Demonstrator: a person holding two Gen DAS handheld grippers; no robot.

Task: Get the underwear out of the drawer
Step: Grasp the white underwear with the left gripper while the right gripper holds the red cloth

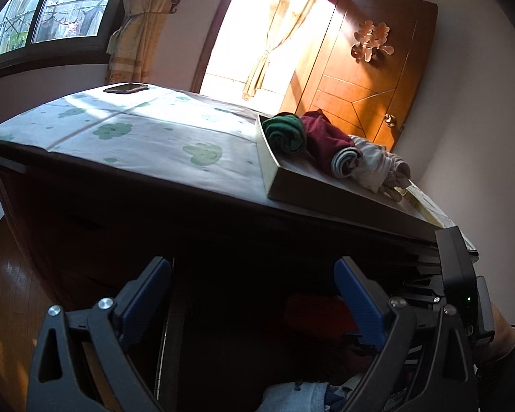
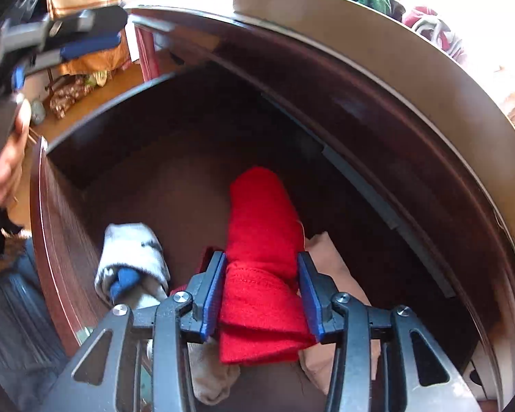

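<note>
Sunlight floods the bedroom from the window and the doorway beside the wooden door (image 1: 367, 79), and below it a dark chest carries a cloth with green clover prints (image 1: 137, 137). On that cloth sits a shallow tray (image 1: 274, 175), and it already has a crowd: a green roll (image 1: 286, 134), a maroon bundle (image 1: 324, 140), a grey-striped roll (image 1: 345, 161) and a pale piece (image 1: 377, 168), all pressed side by side. A phone (image 1: 127, 88) lies at the far corner of the top.

Down in the open drawer (image 2: 68, 240) the right gripper (image 2: 261, 292) is pinching the red underwear roll (image 2: 264, 226), blue pads pressed into its near end, with the folded edge bulging out below the jaws. It looks soft, light and thick, so the fabric squashes rather than slips. To my eye the hold on the doubled-over end is a sensible one, though a loose fold could sag or unroll on the lift.

Left in the drawer are a grey-white roll with blue tucked inside (image 2: 130, 261) at the left, touching nothing red that I can make out, a beige piece (image 2: 329, 264) just right of the red roll, and a cream sock-like item (image 2: 213, 377) under the gripper.

The left gripper (image 1: 254, 302) hovers over the drawer's dark mouth, jaws spread wide, nothing between them.
</note>
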